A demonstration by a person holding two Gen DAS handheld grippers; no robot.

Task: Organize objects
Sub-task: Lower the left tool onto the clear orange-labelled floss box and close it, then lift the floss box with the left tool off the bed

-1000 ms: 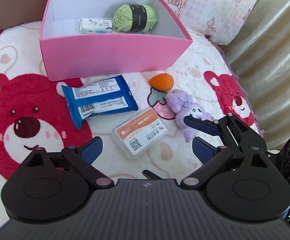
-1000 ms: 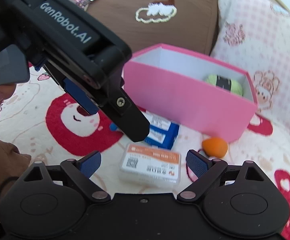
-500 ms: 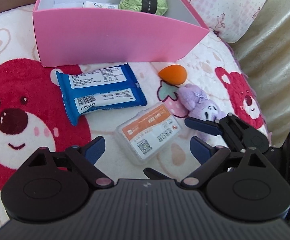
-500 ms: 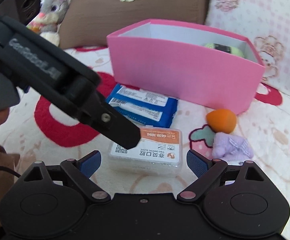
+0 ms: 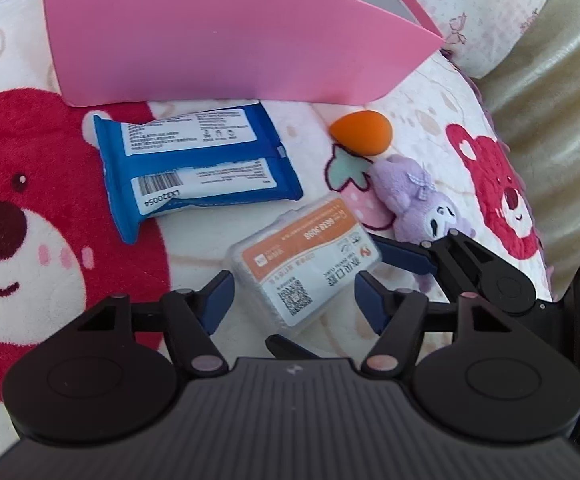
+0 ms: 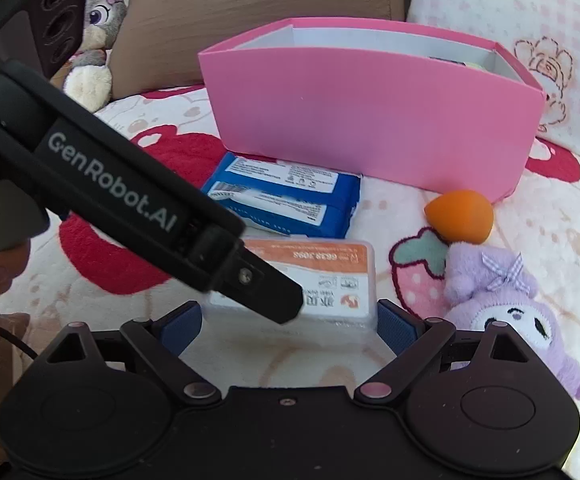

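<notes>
While my left gripper (image 5: 291,300) has just been closing, its pads flank the clear floss case (image 5: 303,266) without pressing, my right gripper (image 6: 288,326) spread wide around it too, case near the pink box (image 5: 230,36), beside the blue wipes pack (image 5: 194,168).

- bear-print blanket (image 5: 42,208), red and cream, spread beneath everything
- brown cushion (image 6: 250,12) with cloud embroidery, twelve o'clock
- grey rabbit plush (image 6: 98,32), eleven o'clock
- pink checked pillow (image 6: 529,20), one o'clock
</notes>
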